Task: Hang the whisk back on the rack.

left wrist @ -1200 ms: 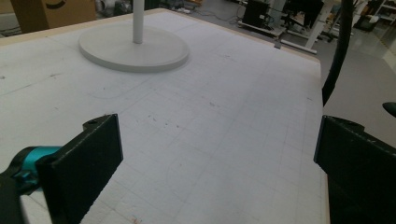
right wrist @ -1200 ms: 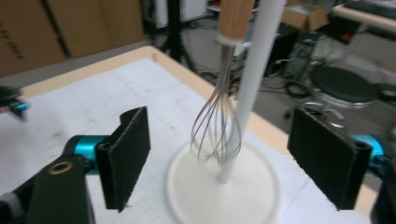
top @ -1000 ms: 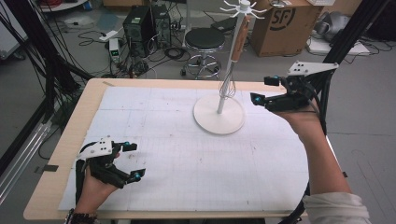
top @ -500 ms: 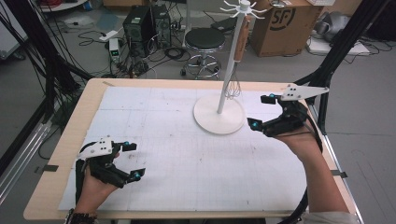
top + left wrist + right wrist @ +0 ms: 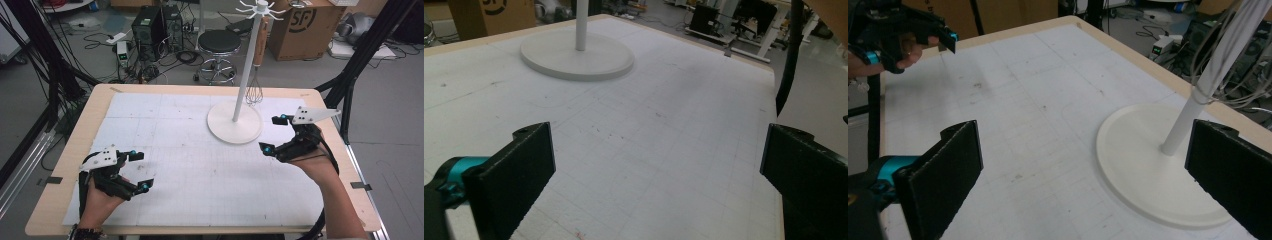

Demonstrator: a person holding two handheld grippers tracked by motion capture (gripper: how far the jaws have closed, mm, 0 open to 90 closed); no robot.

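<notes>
Since a moment ago your right gripper (image 5: 274,134) has dropped away from the whisk (image 5: 254,92) toward the tabletop (image 5: 200,175), fingers just opened, holding nothing. That whisk hangs on the white stand (image 5: 235,125). Your left gripper (image 5: 140,171) rests spread, empty.

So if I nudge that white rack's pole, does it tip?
Probably not from a light nudge: the rack sits on a wide round base. It is tall and thin, though, so a high push could rock it, and the hanging whisk would likely swing.
</notes>
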